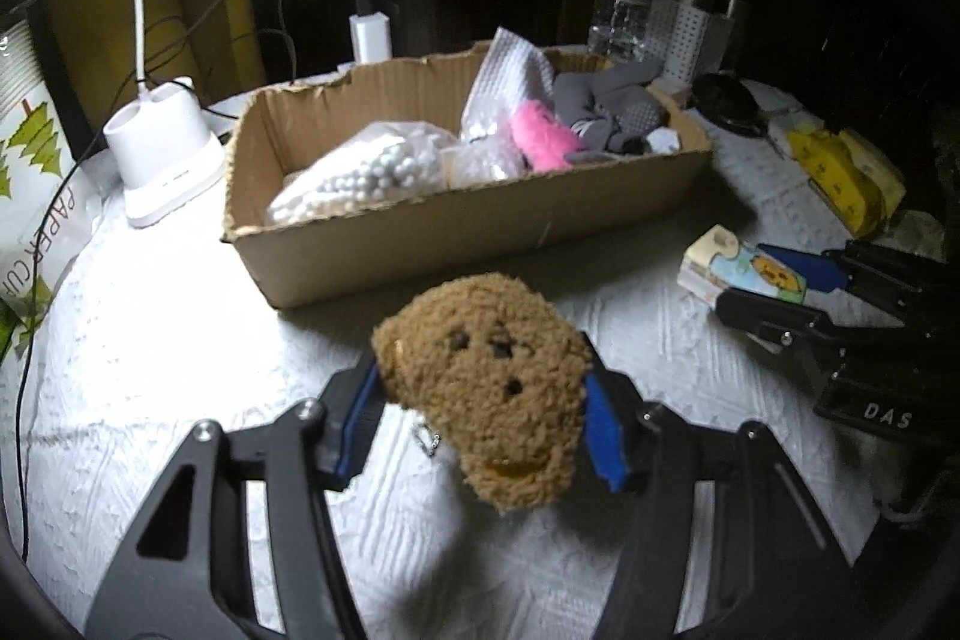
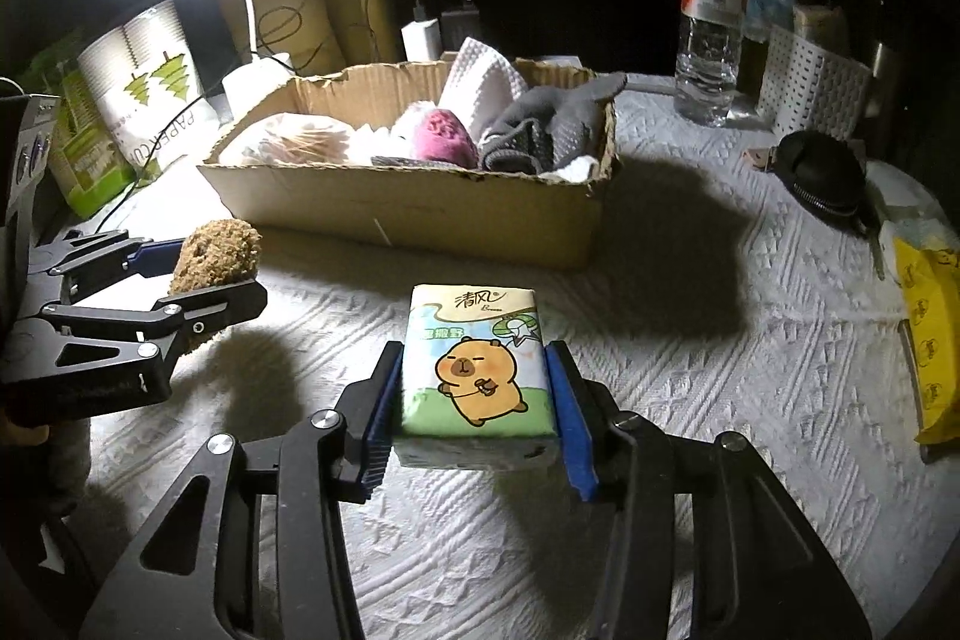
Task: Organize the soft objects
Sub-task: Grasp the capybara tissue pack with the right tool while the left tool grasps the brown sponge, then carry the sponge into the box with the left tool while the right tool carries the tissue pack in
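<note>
My left gripper is shut on a fuzzy brown plush head, held just above the white tablecloth in front of the cardboard box. In the right wrist view the same plush head sits in the left gripper at the left. My right gripper is shut on a tissue pack printed with a cartoon capybara, its blue pads pressing both sides. The box holds a bag of white beads, a pink fuzzy item, grey socks and white cloth.
A white desk lamp base stands left of the box. Behind it are a charger, cables and a water bottle. A perforated white basket, a black pouch and a yellow packet lie to the right.
</note>
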A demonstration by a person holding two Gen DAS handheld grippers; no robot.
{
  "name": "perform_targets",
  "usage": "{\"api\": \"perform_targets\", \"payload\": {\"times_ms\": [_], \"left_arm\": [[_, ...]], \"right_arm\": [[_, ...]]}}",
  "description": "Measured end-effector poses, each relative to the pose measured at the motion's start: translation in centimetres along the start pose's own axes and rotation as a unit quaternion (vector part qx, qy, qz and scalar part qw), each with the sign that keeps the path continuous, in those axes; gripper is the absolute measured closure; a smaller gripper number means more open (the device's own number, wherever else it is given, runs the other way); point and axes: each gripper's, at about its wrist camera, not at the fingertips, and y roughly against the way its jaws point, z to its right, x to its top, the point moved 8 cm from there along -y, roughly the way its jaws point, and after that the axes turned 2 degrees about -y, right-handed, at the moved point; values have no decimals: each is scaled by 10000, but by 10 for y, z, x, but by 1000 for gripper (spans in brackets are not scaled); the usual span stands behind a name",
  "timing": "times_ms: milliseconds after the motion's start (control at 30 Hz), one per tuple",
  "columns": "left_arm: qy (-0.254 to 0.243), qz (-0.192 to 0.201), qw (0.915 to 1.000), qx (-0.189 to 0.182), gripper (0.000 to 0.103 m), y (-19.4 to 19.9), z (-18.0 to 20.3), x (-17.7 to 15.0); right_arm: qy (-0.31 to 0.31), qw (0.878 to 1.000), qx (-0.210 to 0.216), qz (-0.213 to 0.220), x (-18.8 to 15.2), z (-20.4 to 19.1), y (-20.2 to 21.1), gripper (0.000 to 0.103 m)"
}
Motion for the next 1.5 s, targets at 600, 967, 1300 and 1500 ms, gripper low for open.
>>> {"api": "perform_targets", "payload": {"times_ms": [600,967,1300,1500], "left_arm": [[243,483,9985,-33,44,51,-25,11],[307,729,9969,46,44,75,-44,29],[241,1034,9943,130,44,91,-55,57],[194,1132,9933,149,44,93,-61,77]], "right_arm": [[342,9991,-61,232,22,-37,21,54],[613,9974,-46,382,49,-58,29,54],[778,9954,-34,559,77,-67,33,54],[798,9948,-4,630,93,-67,30,54]]}}
